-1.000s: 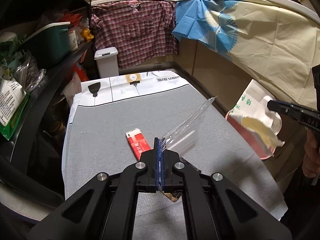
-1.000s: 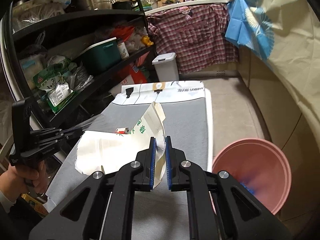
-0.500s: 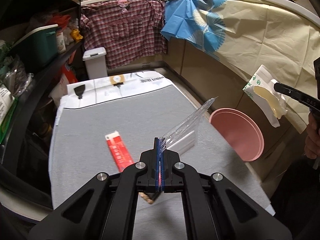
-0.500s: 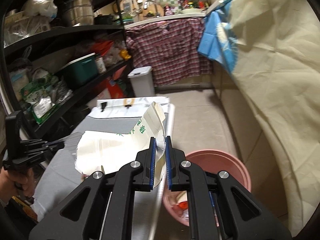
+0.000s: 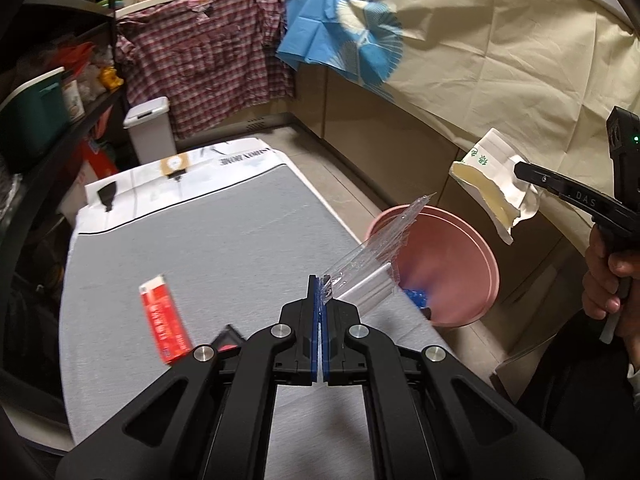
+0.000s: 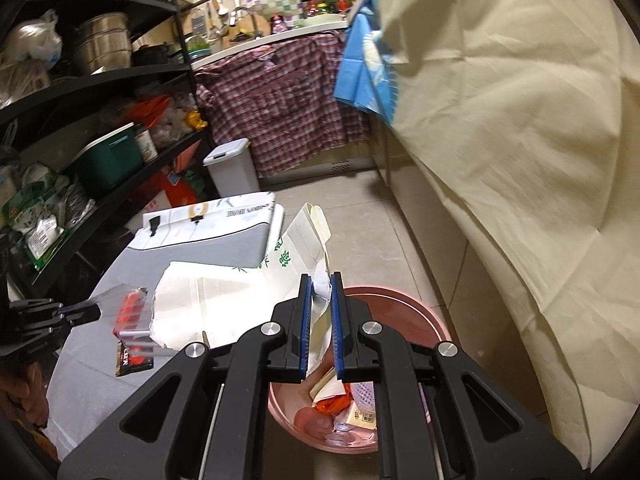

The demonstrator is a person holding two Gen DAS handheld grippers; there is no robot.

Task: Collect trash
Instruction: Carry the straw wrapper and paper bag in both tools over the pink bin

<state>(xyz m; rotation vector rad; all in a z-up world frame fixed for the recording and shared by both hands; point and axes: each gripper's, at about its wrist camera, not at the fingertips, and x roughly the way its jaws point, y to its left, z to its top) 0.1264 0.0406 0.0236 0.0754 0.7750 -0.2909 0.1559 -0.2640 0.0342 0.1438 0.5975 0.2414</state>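
Grey-covered table (image 5: 224, 240) and tiled kitchen floor frame a pink basin (image 6: 400, 304) of trash. Right gripper (image 6: 320, 300), clamped on a torn paper carton (image 6: 304, 240), has swung out over it; left gripper (image 5: 319, 292), pinching clear plastic wrap (image 5: 376, 248), has followed toward the rim. Both drops look imminent; a red packet (image 5: 162, 316) remains.

Warm indoor light, bright on the cream sheet (image 6: 520, 140) at right and dim on the left shelves (image 6: 80, 80), with fisheye-bent edges and slight motion blur.
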